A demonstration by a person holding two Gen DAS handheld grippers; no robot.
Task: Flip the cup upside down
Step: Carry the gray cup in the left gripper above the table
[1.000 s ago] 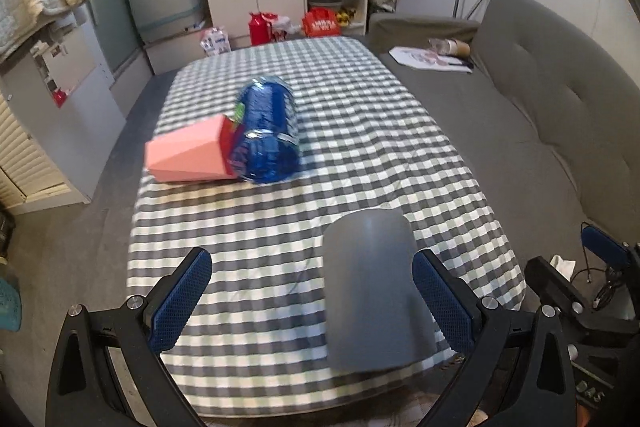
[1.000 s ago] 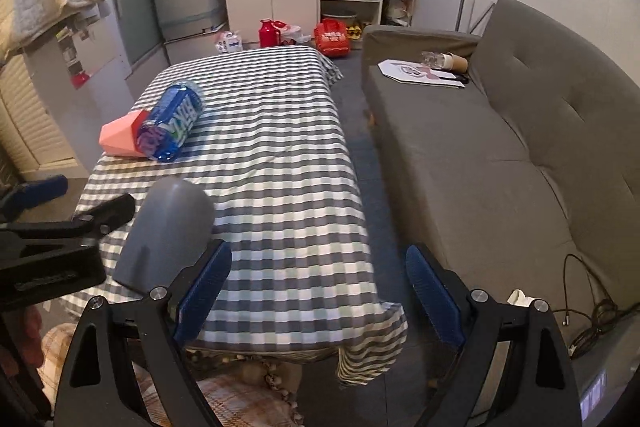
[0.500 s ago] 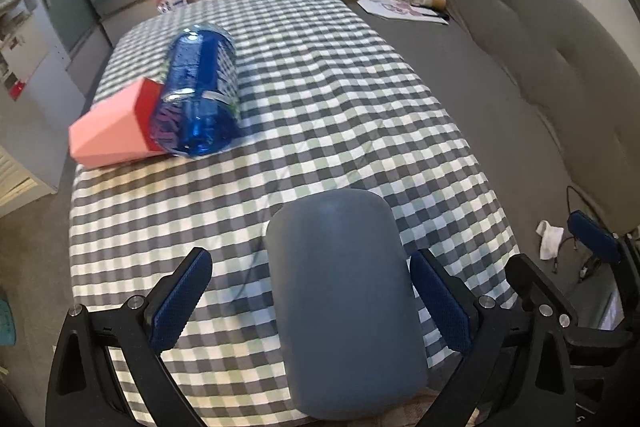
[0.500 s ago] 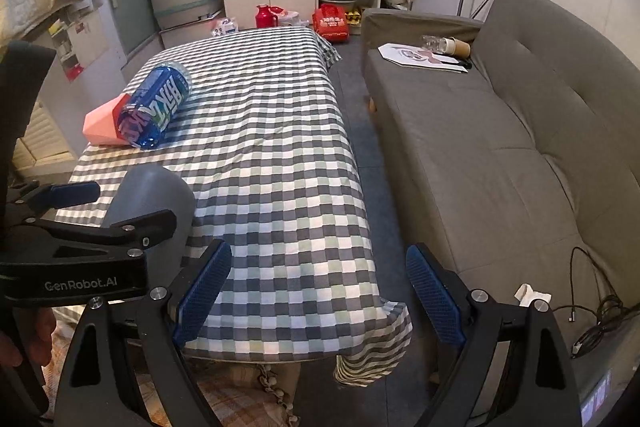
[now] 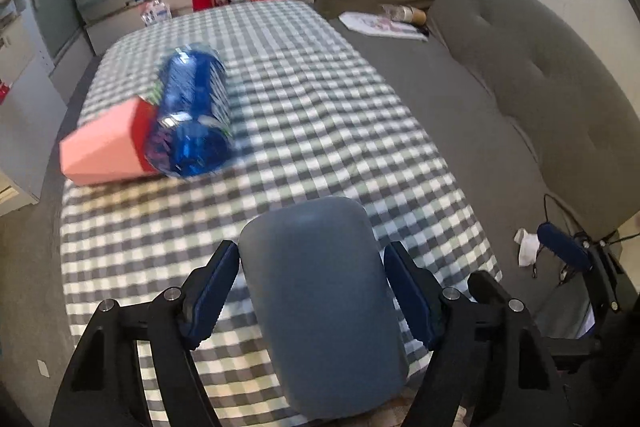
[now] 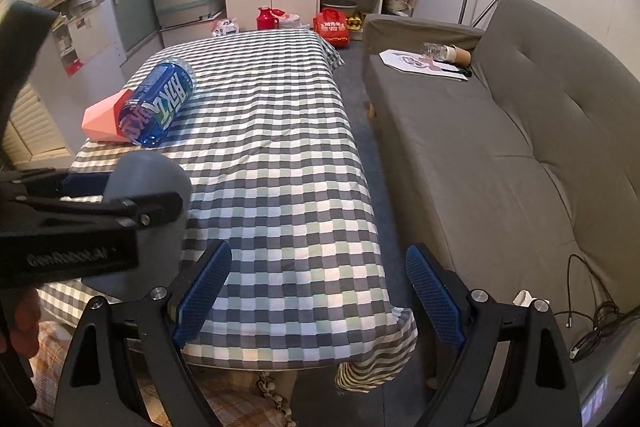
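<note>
A grey cup [image 5: 320, 303] stands at the near edge of the checkered table [image 5: 304, 131], closed end up. My left gripper [image 5: 316, 291] is closed around it, a blue pad against each side. In the right wrist view the cup [image 6: 148, 183] shows at the left, held by the left gripper's black frame. My right gripper [image 6: 320, 291] is open and empty over the table's near right corner, apart from the cup.
A blue bottle [image 5: 192, 115] lies on its side against a pink box [image 5: 104, 147] at the table's left. A grey sofa [image 6: 500, 147] runs along the right, with a narrow floor gap. Cabinets and a fridge stand beyond the table.
My left gripper's fingers have closed in from wide open onto the cup's sides. The right gripper has stayed open and hardly moved.
</note>
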